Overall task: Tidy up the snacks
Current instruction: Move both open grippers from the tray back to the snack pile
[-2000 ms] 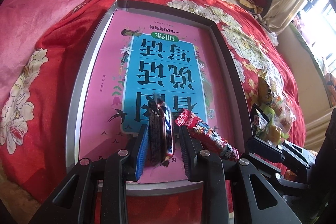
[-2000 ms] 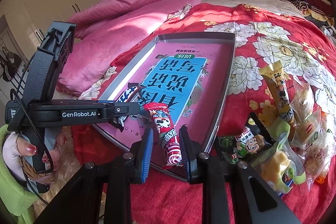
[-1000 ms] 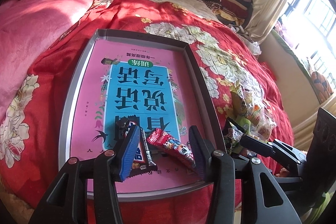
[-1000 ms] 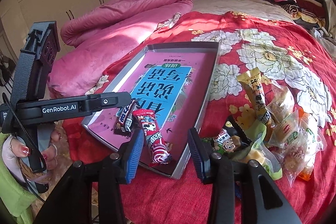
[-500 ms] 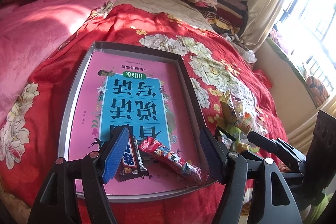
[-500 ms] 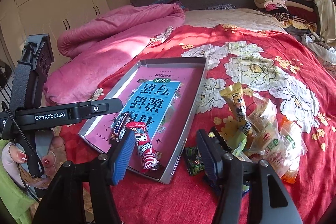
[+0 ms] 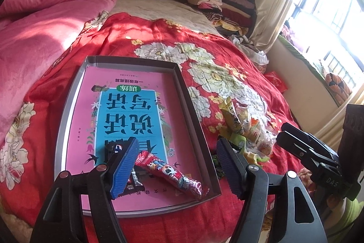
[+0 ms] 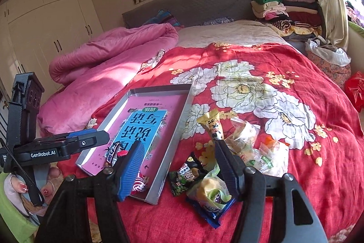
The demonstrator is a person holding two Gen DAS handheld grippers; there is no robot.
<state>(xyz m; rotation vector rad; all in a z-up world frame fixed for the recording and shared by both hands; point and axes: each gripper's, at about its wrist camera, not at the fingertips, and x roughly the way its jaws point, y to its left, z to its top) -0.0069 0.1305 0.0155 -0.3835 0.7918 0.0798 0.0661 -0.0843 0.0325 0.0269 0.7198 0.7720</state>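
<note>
A grey metal tray [image 7: 191,126] with a pink and blue book [image 7: 129,111] in it lies on the red floral bedspread. A dark chocolate bar [image 7: 134,177] and a red snack stick [image 7: 170,174] lie at the tray's near end. My left gripper [image 7: 177,165] is open and empty, raised above them. My right gripper [image 8: 179,167] is open and empty above the tray's right edge [image 8: 177,136] and a pile of loose snack packets [image 8: 227,152]. The pile also shows in the left wrist view [image 7: 245,129].
A pink quilt [image 8: 102,60] lies bunched left of the tray. Folded clothes [image 8: 289,8] are stacked at the headboard. The right gripper's body [image 7: 318,158] shows at the right of the left wrist view. The bed edge is just below both grippers.
Both grippers let go of their snacks in the tray, opened wide and pulled back and up. The chocolate bar and red stick now lie loose in the tray.
</note>
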